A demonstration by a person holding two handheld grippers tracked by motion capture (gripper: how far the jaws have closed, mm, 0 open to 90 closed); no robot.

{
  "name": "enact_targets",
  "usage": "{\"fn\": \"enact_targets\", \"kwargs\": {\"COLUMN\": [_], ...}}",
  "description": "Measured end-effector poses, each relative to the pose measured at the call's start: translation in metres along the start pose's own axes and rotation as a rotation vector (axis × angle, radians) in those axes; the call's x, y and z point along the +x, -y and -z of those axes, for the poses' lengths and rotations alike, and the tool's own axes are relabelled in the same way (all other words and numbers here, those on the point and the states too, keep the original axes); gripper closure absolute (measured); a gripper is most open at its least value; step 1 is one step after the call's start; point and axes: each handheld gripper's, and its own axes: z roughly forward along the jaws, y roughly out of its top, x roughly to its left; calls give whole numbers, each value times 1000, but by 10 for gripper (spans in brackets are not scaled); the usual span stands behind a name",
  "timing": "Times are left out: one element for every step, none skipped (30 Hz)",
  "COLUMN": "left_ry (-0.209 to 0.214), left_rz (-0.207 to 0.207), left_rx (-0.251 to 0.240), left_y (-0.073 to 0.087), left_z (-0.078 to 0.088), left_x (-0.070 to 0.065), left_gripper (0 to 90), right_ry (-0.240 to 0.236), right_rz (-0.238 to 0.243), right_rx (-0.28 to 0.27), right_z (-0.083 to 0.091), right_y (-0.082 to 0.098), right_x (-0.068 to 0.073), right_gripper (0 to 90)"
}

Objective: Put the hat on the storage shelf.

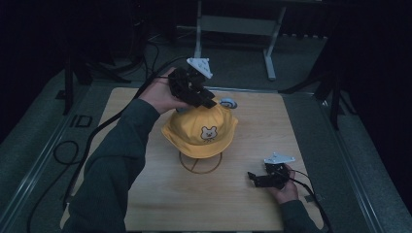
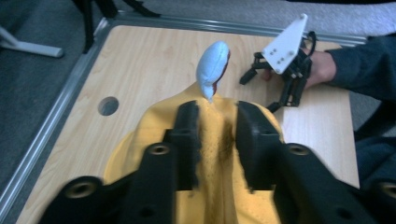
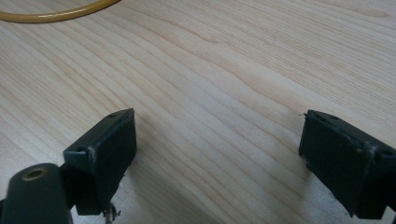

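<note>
**Releasing the hat onto its stand: risks and finger position**

High view: the yellow hat (image 1: 201, 130) sits on the wire stand (image 1: 200, 164) at mid-table. The left gripper (image 1: 206, 101) hovers at its crown; a snagged pad could drag the hat off.

Left gripper view: jaws half-parted, a fabric ridge between the fingers (image 2: 187, 135), apparently unpinched.

Right gripper view: the right gripper (image 3: 217, 140) rests wide, empty, on the table (image 3: 224, 70).

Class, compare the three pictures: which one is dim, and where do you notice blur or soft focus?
High view: dim overall, the room beyond the table nearly black, though the yellow hat stays clear. Left gripper view: brighter, the near black tongs soft and blurred. Right gripper view: evenly lit, wood grain sharp, tongs slightly soft at the bottom edge.
</note>
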Motion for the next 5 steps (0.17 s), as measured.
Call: {"fn": "enact_targets", "kwargs": {"left_ry": [-15,-38,-69,-86,-105], "left_rz": [12,26,41,52,70], "left_rx": [-7,-15,-23,-34,-53], "left_y": [2,5,9,12,17], "left_z": [4,7,11,15,20], "left_x": [1,2,3,5,7], "left_gripper": [585,567,541,519,515], "right_ry": [-1,-1,0,0,0], "right_rz": [-1,-1,0,0,0], "right_rx": [1,1,1,1,1], "right_z": [0,0,0,0,0], "right_y": [0,0,0,0,0], "right_x": [0,0,0,0,0], "right_gripper": [111,111,111,111,111]}}
